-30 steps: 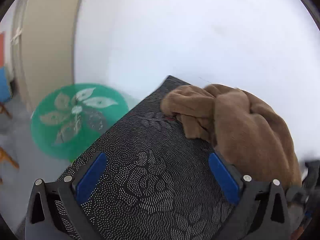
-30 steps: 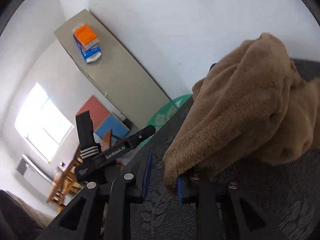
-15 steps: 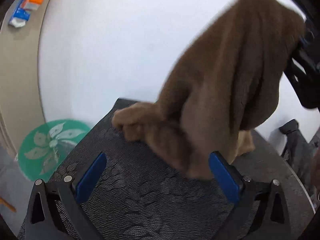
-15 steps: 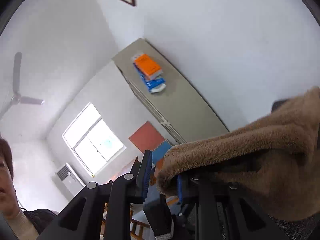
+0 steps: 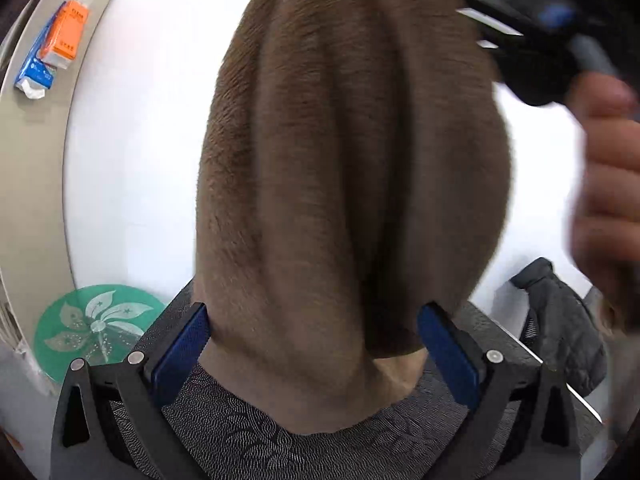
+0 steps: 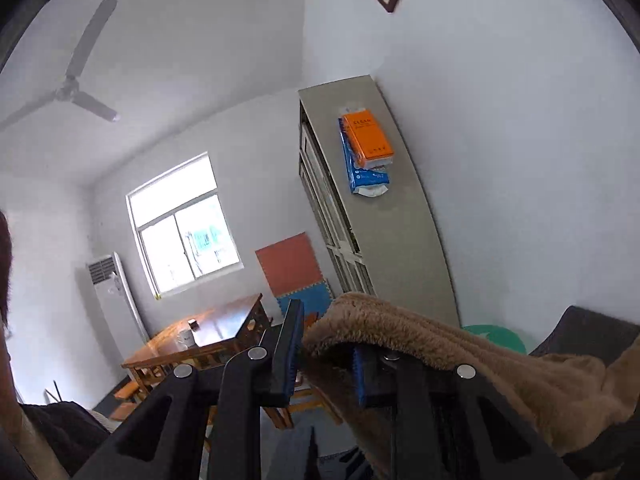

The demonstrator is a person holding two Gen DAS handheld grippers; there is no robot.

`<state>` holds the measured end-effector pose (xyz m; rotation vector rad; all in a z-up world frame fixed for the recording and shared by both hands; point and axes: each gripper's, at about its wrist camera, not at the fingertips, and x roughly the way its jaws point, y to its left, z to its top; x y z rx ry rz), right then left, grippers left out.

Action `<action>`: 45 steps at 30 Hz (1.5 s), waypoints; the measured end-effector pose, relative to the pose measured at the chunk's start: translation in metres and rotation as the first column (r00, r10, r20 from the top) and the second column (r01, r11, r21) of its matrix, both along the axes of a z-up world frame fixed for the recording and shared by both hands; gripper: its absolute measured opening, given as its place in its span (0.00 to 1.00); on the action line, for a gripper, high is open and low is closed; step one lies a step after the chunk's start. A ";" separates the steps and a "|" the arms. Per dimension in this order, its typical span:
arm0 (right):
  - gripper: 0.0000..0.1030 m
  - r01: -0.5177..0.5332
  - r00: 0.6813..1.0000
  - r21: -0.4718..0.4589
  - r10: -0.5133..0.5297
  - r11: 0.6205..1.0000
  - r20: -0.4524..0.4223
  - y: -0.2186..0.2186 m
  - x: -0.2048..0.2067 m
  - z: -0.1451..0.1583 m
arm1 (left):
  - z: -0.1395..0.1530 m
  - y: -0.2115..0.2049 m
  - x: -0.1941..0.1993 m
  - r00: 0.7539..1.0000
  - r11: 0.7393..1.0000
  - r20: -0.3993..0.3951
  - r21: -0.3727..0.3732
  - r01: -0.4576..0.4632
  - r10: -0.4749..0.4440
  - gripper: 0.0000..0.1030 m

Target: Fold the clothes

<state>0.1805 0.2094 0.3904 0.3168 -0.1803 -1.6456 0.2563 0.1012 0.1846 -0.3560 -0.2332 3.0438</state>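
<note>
the brown fleece garment (image 5: 348, 168) hangs in the air in long vertical folds, held up by one edge so that its own weight can pull the bunching out before any fold is made. its lower end still trails on the dark patterned surface (image 5: 256, 444), so it is not fully lifted clear.

the right gripper (image 6: 326, 364) has its jaws nearly closed, and the fleece edge is draped over the right-hand pad and bunched in the narrow gap between the two, so it appears pinched there. it points roughly level, toward the room with the beige cabinet (image 6: 384, 240) and wooden table (image 6: 208, 336), which suits carrying the cloth high. in the left wrist view this same gripper sits at the top right, with the person's hand (image 5: 608, 168) on its handle.

the left gripper (image 5: 314, 350) stands wide open, its blue pads on either side of the hanging cloth near the bottom. the left pad seems to brush the fleece, but nothing is clamped. i judge it is placed there to take a second hold low on the garment, so the two grippers can spread it flat.
</note>
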 end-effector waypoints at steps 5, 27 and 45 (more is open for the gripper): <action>0.23 -0.057 0.998 0.112 0.056 0.992 0.010 -0.035 0.002 -0.016 | 0.004 0.007 0.022 0.997 0.996 -0.039 -0.062 0.061 -0.064 1.00; 0.86 0.037 0.996 0.366 -0.066 0.930 0.066 -0.073 -0.052 -0.094 | -0.052 -0.082 -0.063 0.904 0.910 0.328 0.217 -0.354 0.274 1.00; 1.00 0.661 0.656 0.263 -0.372 0.702 -0.656 -0.040 -0.004 -0.192 | -0.072 -0.132 -0.074 0.878 0.874 0.445 0.340 -0.346 0.175 1.00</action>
